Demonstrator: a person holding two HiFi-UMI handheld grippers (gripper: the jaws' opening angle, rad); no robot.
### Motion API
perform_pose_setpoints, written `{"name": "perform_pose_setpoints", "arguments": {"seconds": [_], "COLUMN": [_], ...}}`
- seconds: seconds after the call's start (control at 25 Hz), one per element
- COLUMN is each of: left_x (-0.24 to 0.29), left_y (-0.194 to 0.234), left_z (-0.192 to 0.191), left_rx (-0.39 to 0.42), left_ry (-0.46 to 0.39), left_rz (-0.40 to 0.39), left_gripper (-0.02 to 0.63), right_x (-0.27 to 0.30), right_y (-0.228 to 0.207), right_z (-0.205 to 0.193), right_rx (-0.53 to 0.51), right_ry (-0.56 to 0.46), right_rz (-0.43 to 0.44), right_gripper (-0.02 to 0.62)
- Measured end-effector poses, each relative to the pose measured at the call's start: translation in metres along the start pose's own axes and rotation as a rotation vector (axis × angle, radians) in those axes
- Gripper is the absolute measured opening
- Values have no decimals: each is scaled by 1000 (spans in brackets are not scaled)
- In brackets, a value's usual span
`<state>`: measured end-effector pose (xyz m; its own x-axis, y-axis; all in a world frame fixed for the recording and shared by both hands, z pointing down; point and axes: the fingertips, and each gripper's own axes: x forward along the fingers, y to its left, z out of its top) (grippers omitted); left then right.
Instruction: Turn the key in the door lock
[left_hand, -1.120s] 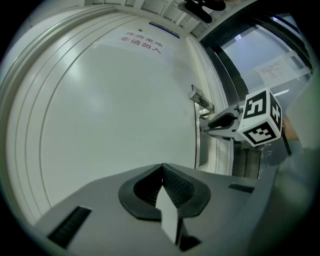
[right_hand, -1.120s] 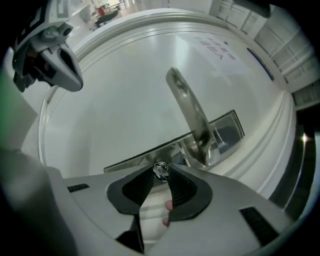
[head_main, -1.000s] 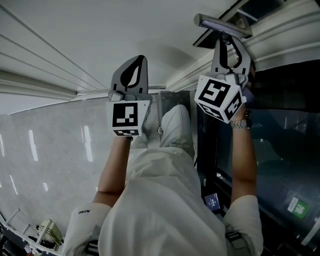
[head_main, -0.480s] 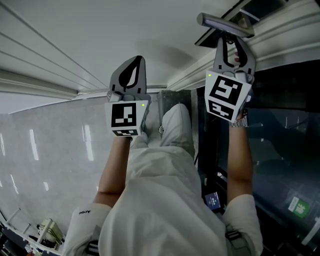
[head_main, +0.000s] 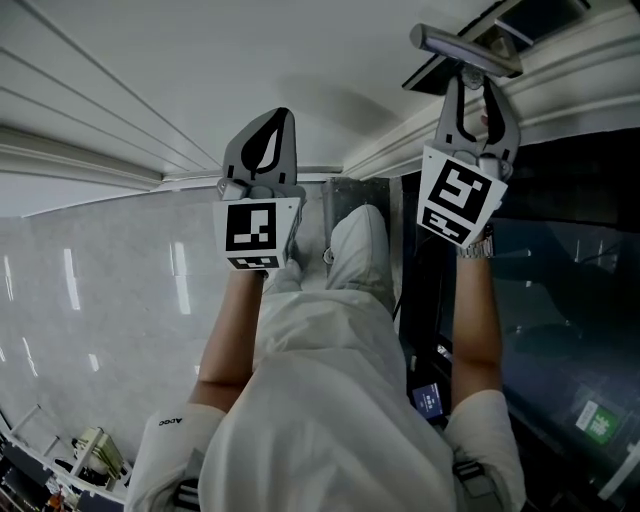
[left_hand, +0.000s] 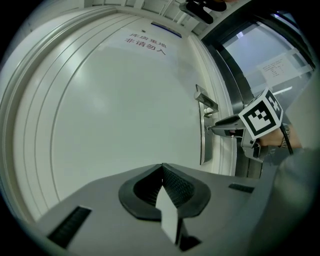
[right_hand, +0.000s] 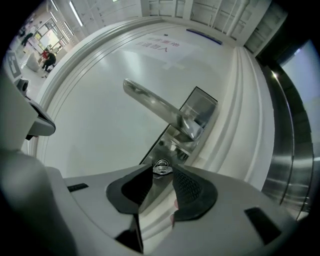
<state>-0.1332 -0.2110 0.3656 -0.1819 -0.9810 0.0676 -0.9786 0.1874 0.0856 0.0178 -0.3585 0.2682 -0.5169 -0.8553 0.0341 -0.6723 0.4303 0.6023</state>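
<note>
Silver metal marks your target: the key sits in the lock plate just below the lever handle. Its small bow lies right at the tips of your right gripper, whose jaws are clamped on it from both sides. The key's shaft runs straight ahead into the door, in line with the gripper, so the turn looks to me like a roll of your wrist about that line, not a sideways push. Your left gripper, jaws together on nothing, faces bare door well left of the lock.
</note>
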Motion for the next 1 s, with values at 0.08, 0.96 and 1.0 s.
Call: {"name": "perform_pose_setpoints", "arguments": {"seconds": [0.08, 0.96, 1.0], "left_x": [-3, -82, -87], "left_y": [5, -11, -13], "left_z": [-3, -57, -61], "left_rx": [3, 124, 115], "left_ry": [6, 86, 94], "left_rz": [10, 33, 33], "left_gripper": [8, 8, 8], "right_x": [-4, -96, -102], "right_y": [0, 139, 149], "right_z": [-1, -49, -54], "right_rx": [9, 585, 600], "right_ry": [-17, -43, -25], "right_rz": [-21, 443, 470], "right_gripper": [100, 66, 51]}}
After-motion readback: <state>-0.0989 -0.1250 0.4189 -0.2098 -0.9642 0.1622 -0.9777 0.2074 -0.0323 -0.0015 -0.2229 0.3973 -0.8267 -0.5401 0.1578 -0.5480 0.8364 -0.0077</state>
